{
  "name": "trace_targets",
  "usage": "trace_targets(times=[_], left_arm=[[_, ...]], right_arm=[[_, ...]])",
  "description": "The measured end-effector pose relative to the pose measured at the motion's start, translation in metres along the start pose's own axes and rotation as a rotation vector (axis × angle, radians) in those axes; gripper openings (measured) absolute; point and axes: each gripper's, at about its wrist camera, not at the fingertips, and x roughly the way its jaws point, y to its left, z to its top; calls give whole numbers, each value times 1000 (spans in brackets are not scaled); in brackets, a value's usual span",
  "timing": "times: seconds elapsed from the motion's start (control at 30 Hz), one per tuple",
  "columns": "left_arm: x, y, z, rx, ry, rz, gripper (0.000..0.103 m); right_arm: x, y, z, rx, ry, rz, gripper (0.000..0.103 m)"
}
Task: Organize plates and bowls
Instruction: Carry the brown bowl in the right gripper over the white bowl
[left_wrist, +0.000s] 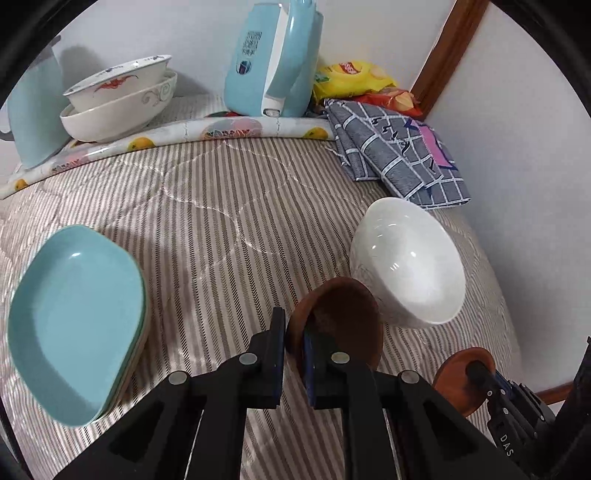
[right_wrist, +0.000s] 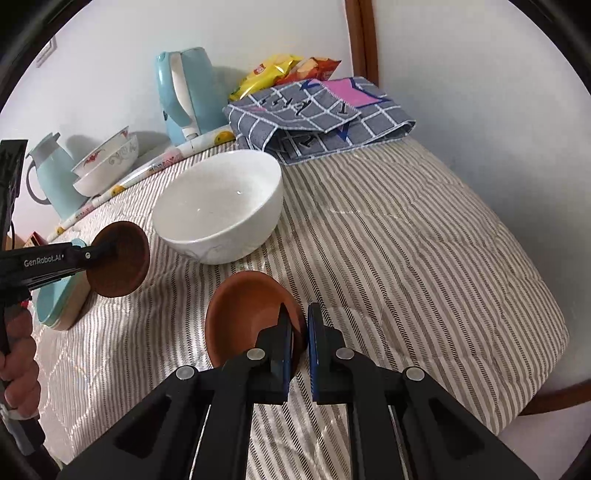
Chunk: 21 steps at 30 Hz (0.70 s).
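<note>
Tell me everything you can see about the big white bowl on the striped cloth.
The white bowl is plain, glossy, ceramic-looking, deep and round, with faint grey patterning low on its outer wall. It stands upright and empty on the striped cloth, in front of the folded checked cloth. Neither gripper touches it; each holds a small brown dish nearby.

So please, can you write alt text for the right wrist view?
The right gripper is shut on the rim of a small brown wooden dish above a striped tablecloth. Behind stands a white ceramic bowl; at left, the left gripper holds a second brown dish.
</note>
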Motion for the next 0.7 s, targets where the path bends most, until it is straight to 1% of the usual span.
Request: trace_targets(times=[0.07, 0.23, 0.43, 0.63, 0.7], left_arm=[[-9, 1, -1, -5, -12, 5, 9], [-30, -1, -3, -3, -43, -8, 9], [-52, -2, -5, 15, -76, -15, 9], [-63, 0, -12, 23, -86, -34, 9], [-66, 2, -14, 22, -89, -40, 9]], right_arm=[[-8, 3, 0, 1, -14, 0, 8], [-31, 9, 5, 16, -51, 4, 8], [-54, 14, 11, 14, -93, -8, 8], [-66, 17, 13, 24, -106, -31, 8], [-69, 18, 12, 32, -106, -26, 8]])
